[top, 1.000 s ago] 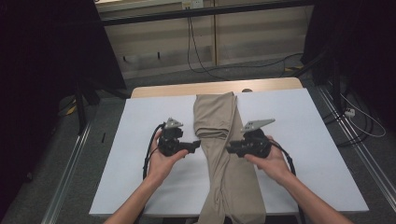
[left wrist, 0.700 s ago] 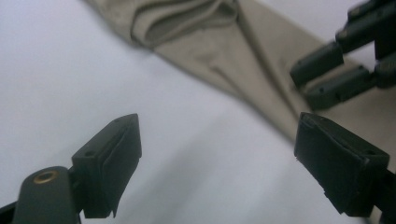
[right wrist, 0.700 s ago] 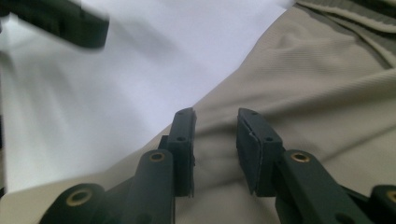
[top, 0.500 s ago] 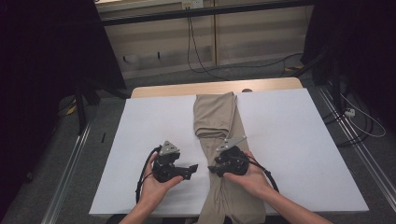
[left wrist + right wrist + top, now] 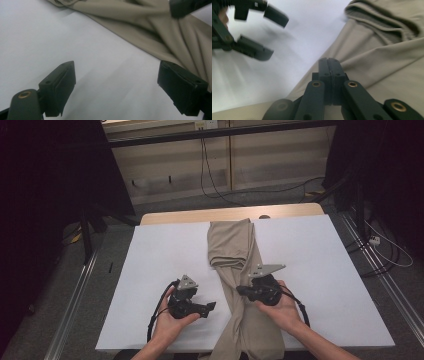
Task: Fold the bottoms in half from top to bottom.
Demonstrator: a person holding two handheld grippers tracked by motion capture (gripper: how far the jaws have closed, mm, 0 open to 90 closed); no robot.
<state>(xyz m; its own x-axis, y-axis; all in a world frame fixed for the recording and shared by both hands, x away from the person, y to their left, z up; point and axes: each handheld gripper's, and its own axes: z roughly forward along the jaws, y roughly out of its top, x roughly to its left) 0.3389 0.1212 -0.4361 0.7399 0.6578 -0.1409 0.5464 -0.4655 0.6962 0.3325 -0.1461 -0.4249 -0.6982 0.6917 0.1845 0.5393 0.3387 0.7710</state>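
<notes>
A long beige cloth [image 5: 235, 270] lay down the middle of the white table [image 5: 150, 265], folded over at its far end and hanging off the near edge. No container stood on the table.

The left gripper [image 5: 211, 307] sat in the person's left hand [image 5: 172, 322] over bare table just left of the cloth, its fingers [image 5: 58, 86] spread wide with nothing between them. In the left gripper view the cloth ran across the top right, its edge passing just behind the right-hand finger, and the tip of the other gripper showed at the upper right corner.

The right gripper [image 5: 239, 290], held in the right hand [image 5: 282, 307], rested on the cloth near its left edge. In the right gripper view its fingers [image 5: 329, 72] were pressed together against the fabric; whether any fabric was pinched between them could not be told. The open left gripper showed blurred at the upper left of that view.

Compared with half a second before, both grippers sat close to where they had been, on the near half of the table; a second before, they had been farther up the table, on either side of the cloth. The cloth's lie looked unchanged.
</notes>
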